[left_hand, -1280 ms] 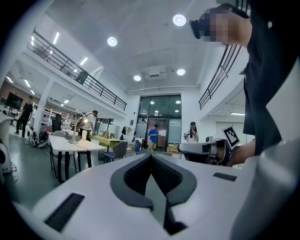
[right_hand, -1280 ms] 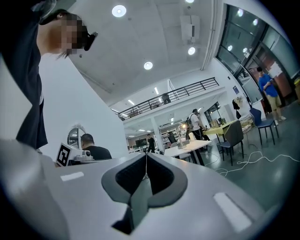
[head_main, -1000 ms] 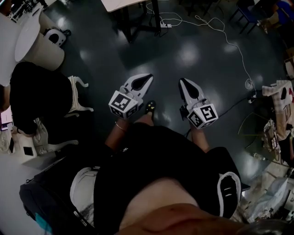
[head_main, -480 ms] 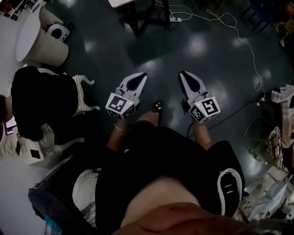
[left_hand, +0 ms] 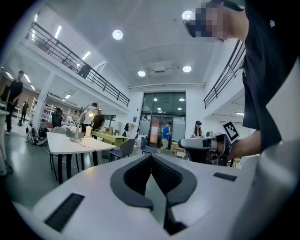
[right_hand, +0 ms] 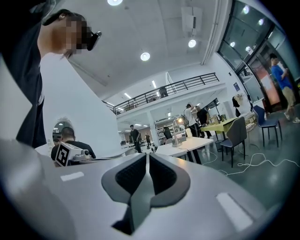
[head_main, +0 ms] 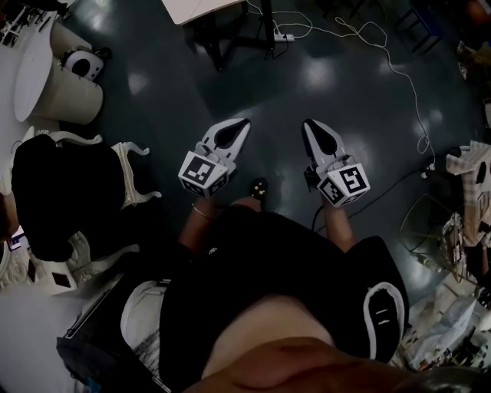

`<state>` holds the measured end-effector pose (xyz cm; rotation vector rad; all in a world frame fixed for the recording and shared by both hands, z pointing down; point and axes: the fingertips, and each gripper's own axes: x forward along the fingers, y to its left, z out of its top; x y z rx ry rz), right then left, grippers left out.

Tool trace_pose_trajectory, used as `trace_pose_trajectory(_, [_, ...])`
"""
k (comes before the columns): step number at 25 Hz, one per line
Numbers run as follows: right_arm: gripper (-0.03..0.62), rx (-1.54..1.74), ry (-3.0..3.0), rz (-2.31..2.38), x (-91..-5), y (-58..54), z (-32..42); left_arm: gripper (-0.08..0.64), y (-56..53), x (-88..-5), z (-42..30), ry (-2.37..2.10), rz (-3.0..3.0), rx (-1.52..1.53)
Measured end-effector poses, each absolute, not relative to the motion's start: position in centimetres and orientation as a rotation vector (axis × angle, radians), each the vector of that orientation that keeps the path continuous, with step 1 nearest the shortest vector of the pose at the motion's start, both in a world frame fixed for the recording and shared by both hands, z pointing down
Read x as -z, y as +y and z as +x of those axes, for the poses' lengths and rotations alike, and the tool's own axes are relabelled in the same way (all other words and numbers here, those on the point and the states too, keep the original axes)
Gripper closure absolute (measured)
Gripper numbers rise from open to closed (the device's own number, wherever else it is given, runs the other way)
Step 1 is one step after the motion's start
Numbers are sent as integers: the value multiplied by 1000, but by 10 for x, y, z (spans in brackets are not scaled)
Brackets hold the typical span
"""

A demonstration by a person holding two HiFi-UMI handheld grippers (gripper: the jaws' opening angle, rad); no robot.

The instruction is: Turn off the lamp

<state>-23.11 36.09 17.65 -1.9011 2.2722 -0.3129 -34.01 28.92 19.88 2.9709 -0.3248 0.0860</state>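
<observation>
The lamp (left_hand: pixel 80 125) is a small desk lamp with a lit head. It stands on a white table (left_hand: pixel 70 146) far ahead at the left in the left gripper view. In the right gripper view the lamp (right_hand: pixel 177 130) stands on the same white table (right_hand: pixel 187 144), beyond the jaws. My left gripper (head_main: pixel 244 123) and right gripper (head_main: pixel 308 123) are held side by side over the dark floor, both pointing forward. Both are shut with nothing between the pads. The left gripper (left_hand: pixel 151 157) and right gripper (right_hand: pixel 147 154) are well short of the lamp. The head view shows no lamp.
A table corner (head_main: pixel 192 8) with dark legs stands ahead, with a power strip (head_main: pixel 282 37) and a white cable (head_main: pixel 399 73) on the floor. A white round table (head_main: pixel 34 69) and a chair under black cloth (head_main: pixel 54 192) are at left. Clutter (head_main: pixel 472 199) lies at right. Several people stand beyond.
Both grippers keep their places side by side, still shut. The floor, the chair and the round table have shifted beneath them as the person walks.
</observation>
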Motion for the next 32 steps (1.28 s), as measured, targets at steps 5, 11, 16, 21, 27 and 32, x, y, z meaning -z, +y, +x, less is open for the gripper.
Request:
trace_pose_trajectory(5, [591, 306, 2260, -1889, -166, 346, -226, 553, 276, -187, -326, -298, 2986, -74])
trace_pose_trajectory(11, [591, 300, 2285, -1859, -161, 335, -208, 552, 268, -185, -312, -338, 3002, -72])
trace_pose_trajectory(16, [591, 299, 2340, -1784, -158, 318, -190, 554, 262, -182, -299, -424, 2999, -104])
trace_pose_trajectory(21, [591, 277, 2392, -1712, -149, 302, -164, 552, 254, -174, -271, -499, 2983, -74])
trace_pose_trajectory(27, [591, 304, 2424, -1643, -151, 285, -122, 552, 245, -167, -237, -608, 2932, -80])
trace_pose_trajectory(32, [591, 319, 2439, -1602, -154, 271, -89, 553, 234, -165, -209, -676, 2924, -94])
